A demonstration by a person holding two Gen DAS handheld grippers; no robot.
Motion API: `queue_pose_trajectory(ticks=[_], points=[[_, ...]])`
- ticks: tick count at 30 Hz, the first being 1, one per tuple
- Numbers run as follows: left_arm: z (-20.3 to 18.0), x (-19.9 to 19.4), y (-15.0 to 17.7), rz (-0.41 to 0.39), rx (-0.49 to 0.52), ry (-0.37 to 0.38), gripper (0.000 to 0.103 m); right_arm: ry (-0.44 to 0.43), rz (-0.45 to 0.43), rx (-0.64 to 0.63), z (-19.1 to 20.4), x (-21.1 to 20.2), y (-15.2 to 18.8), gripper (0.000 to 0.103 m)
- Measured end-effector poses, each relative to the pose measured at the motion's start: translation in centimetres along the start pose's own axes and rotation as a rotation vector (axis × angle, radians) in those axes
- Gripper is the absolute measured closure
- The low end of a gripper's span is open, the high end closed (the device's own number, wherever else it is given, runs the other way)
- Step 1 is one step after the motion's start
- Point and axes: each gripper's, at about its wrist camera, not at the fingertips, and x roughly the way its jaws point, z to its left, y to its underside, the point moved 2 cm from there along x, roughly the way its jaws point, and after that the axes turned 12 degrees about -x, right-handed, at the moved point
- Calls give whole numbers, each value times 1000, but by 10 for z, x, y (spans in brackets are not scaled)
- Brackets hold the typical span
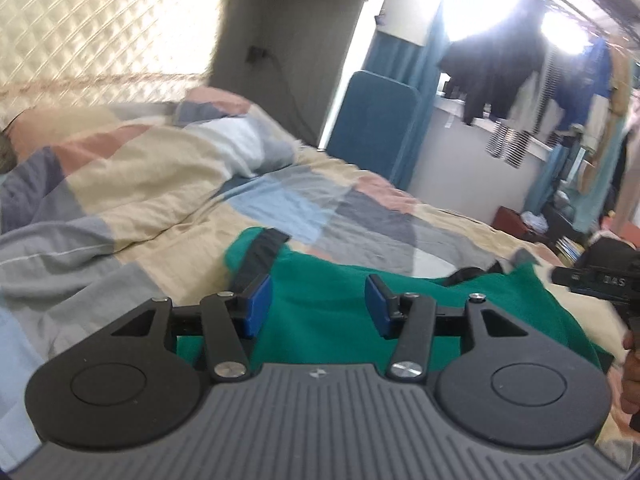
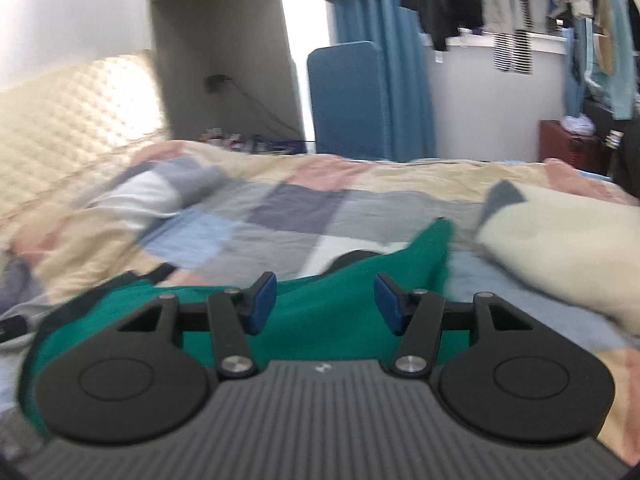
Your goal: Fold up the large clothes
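Observation:
A green garment (image 1: 332, 300) with dark trim (image 1: 260, 252) lies on the patchwork bedcover. My left gripper (image 1: 318, 306) is open above the garment, its blue pads (image 1: 258, 304) apart and holding nothing. In the right wrist view the same green garment (image 2: 328, 308) lies bunched under my right gripper (image 2: 326, 304), which is open and empty. A corner of the garment (image 2: 438, 236) points away from me. The right gripper (image 1: 600, 280) shows at the right edge of the left wrist view, its fingers hidden there.
The bed has a patchwork duvet (image 1: 160, 184) and a quilted cream headboard (image 1: 100, 24). A cream pillow (image 2: 560, 248) lies to the right. A blue panel (image 2: 344, 96), blue curtain and hanging clothes (image 2: 500, 4) stand beyond the bed. A red box (image 2: 568, 144) sits at far right.

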Motion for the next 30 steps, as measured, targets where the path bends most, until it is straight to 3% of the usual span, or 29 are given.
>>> queue_pose_trajectory(ticks=[6, 12, 18, 23, 30], points=[[-14, 21, 22, 75, 42, 14, 46, -97, 112, -78, 39, 19, 26, 47], [-4, 58, 47, 200, 39, -33, 46, -114, 180, -41, 46, 47, 48, 45], [1, 73, 60, 211, 59, -56, 46, -93, 201, -83, 58, 53, 58, 44], [3, 51, 52, 204, -18, -57, 46, -83, 204, 24, 48, 34, 52, 44], [-5, -10, 56, 205, -189, 22, 38, -165, 196, 351, 25, -22, 59, 43]])
